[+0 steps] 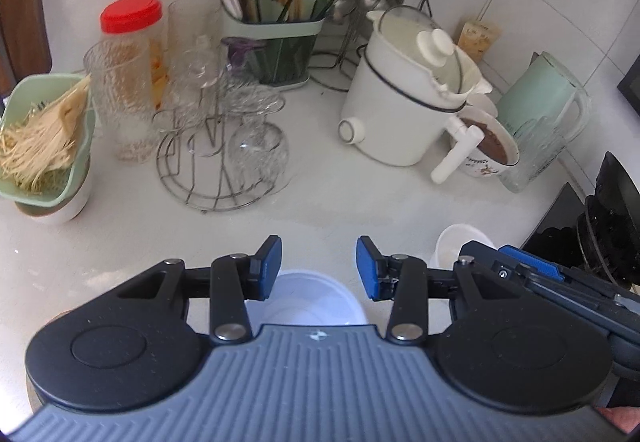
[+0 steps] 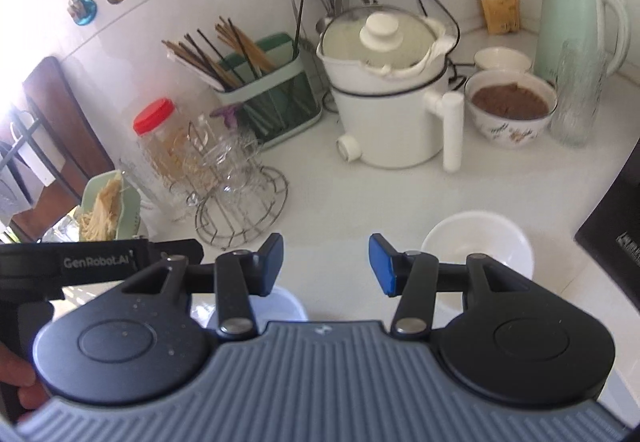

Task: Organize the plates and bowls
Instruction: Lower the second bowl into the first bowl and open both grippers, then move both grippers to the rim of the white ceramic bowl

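Observation:
My left gripper [image 1: 319, 266] is open above the white counter, with nothing between its blue pads. Just below and behind its fingers sits a white bowl [image 1: 308, 298], partly hidden by the gripper body. A smaller white bowl [image 1: 454, 246] stands on the counter to the right, with my right gripper [image 1: 516, 264] beside it. In the right wrist view my right gripper [image 2: 326, 265] is open and empty too. There the white bowl [image 2: 476, 246] lies right of its fingers, and the other bowl [image 2: 286, 302] peeks out under its left finger.
A white electric pot [image 2: 388, 113], a flowered bowl of brown food [image 2: 510, 105], a small white bowl [image 2: 502, 59] and a green kettle [image 2: 572, 25] line the back. A wire rack of glasses [image 1: 224, 145], a chopstick holder [image 1: 276, 41] and a green noodle basket [image 1: 44, 145] stand left. A black stove [image 1: 600, 234] is right.

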`<state>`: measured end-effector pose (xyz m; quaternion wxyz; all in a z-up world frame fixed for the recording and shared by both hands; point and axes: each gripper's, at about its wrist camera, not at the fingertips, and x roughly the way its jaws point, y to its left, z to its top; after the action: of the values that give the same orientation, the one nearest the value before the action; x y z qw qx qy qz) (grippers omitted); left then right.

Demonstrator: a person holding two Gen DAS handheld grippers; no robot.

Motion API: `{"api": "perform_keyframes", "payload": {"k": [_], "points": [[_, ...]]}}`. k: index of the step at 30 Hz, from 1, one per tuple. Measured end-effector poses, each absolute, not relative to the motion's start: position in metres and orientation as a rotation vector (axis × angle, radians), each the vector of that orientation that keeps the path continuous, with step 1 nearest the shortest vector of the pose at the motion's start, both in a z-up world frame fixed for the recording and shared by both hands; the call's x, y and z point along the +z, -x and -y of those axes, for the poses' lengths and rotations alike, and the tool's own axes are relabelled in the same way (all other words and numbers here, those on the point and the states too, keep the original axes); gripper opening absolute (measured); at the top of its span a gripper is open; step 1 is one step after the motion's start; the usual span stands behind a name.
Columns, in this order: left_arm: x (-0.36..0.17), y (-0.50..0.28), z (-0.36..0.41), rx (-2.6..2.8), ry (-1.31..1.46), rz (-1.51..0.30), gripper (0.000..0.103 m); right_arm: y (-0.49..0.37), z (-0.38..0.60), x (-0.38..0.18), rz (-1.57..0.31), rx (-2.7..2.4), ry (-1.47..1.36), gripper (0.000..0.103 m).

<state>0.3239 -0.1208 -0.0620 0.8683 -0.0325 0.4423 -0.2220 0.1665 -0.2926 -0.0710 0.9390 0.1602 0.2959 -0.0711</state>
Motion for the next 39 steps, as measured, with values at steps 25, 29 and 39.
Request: {"api": "perform_keyframes", "payload": {"k": [25,29,39], "points": [[-0.081,-0.307,0.213,-0.548,0.017,-0.914,0.047,-0.138,0.360,-0.090,-0.534,-0.249,-0.247,0.051],[-0.094,-0.310,0.229,-0.570,0.001,-0.950,0.047,-0.137,0.372,-0.099,-0.530,-0.289,-0.233,0.051],[-0.117,-0.317,0.258,-0.599,-0.024,-1.008,0.056,-0.138,0.394,-0.124,-0.559,-0.354,-0.255,0.050]]}}
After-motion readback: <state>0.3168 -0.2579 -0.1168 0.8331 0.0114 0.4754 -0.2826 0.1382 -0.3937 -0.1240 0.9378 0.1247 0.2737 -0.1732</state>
